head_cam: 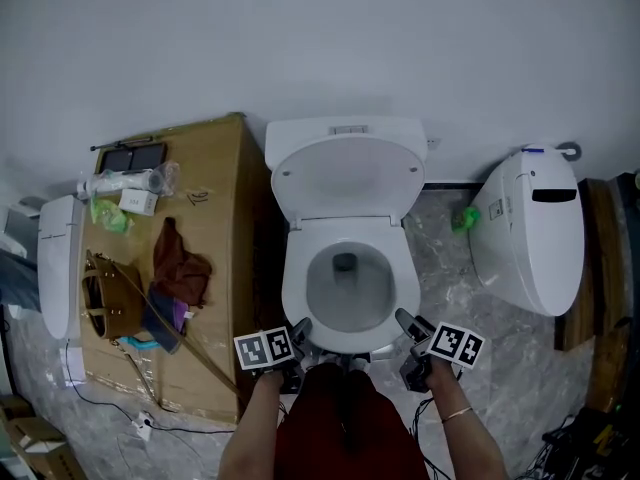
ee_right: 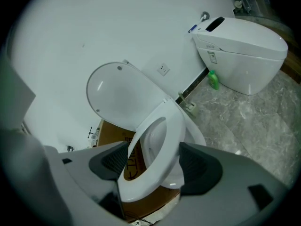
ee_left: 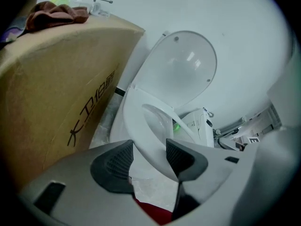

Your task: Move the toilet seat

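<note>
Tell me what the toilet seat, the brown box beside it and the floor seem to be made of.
Toilet seat: likely hard plastic, glossy white, with highlights. Box: cardboard, matt brown, with a printed side. Floor: stone or stone-look tile, grey with pale veins.

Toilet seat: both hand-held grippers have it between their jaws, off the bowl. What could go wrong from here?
The smooth toilet seat may slip from the right hand-held gripper or left hand-held gripper and slam onto the bowl.
Swung up too fast, it could bang the raised lid.
</note>
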The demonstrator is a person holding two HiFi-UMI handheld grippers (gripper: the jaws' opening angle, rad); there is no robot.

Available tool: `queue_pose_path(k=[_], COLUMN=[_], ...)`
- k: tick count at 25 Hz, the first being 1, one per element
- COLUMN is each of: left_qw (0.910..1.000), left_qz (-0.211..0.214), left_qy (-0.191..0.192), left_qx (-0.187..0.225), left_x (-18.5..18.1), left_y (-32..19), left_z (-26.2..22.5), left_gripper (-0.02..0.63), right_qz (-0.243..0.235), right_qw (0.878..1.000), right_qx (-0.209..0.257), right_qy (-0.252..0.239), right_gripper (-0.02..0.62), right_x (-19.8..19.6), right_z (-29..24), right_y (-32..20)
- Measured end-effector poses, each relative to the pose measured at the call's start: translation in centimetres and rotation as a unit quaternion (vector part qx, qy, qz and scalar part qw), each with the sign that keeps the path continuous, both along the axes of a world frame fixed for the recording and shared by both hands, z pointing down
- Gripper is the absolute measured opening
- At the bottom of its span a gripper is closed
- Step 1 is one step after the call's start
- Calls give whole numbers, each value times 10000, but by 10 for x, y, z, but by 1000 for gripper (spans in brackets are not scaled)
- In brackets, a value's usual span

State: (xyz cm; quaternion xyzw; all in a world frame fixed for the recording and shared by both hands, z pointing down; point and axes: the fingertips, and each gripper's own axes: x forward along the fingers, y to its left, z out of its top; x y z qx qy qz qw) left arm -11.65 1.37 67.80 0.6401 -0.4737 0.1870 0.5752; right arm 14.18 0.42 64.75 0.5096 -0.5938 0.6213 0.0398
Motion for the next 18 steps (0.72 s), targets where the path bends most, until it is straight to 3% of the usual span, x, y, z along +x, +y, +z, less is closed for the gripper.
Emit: queue_pose_path(k=[6,18], left_qw=[9996,9941], left_qz=[-107,-608], left_qy=[53,561], left_qx=[255,705], left_x=[-1,-1], left_y=[-17,-55], left_z=[-26,-73], left_gripper=[213,218], right_qz=[-202,-52], right_qw=[9993,9962], right_qx=[273,864], right_qy=[129,63], right_gripper=[334,333], right_x=[-1,2], right_z=[-23,-69], right_y=[-12,-45])
